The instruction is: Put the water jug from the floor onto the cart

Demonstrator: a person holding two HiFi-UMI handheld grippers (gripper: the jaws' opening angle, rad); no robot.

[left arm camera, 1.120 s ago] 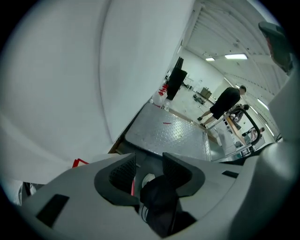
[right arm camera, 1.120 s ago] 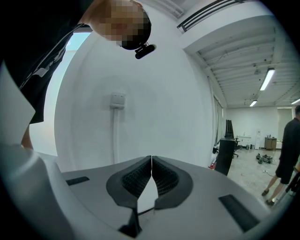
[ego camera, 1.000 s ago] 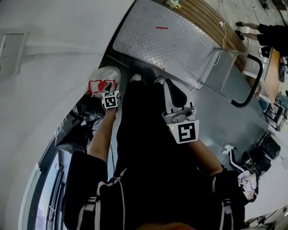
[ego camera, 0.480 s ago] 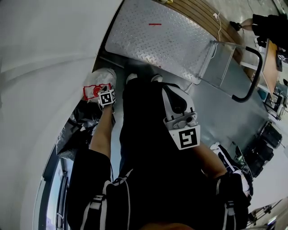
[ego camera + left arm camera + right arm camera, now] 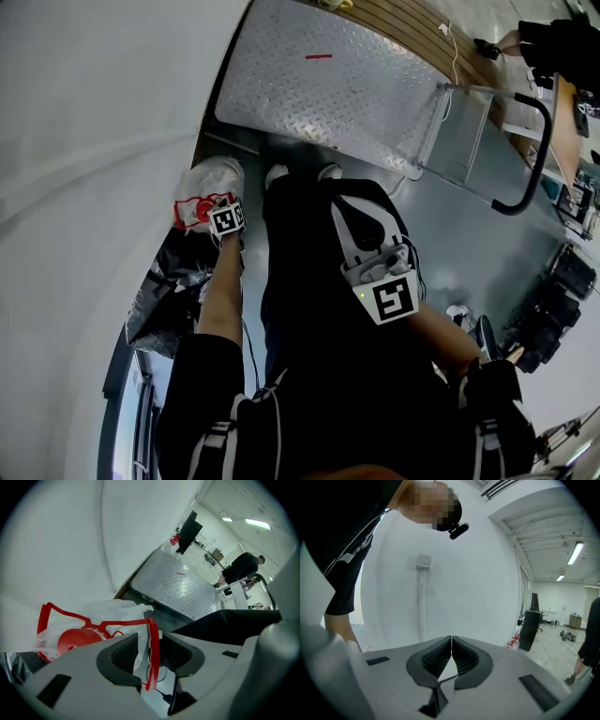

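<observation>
The water jug sits on the floor against the white wall, wrapped in pale plastic, short of the near edge of the cart. Its red cap points up at the left gripper view, just left of the jaws. The red carrying handle rises from the wrap and runs lengthwise through the gap of the left tool. The jaws stand a little apart on either side of the strip, which is threaded between them but not visibly pinched.

The coming lift looks to turn on that placement, since the handle is already inside the left tool's reach. The steel deck lies ahead and to the right, beyond the jug. The left arm is plainly the nearer one. The right tool hangs over the person's legs, well apart from the jug, its jaws pressed together on nothing and aimed back at the wall.

Against the frame a second ago, the left tool's marker cube has drawn level with the red loop, where it previously trailed below it. The right tool keeps much the same station. At the far side of the room, past the cart's push bar, a bystander has shifted toward the frame's upper right.
</observation>
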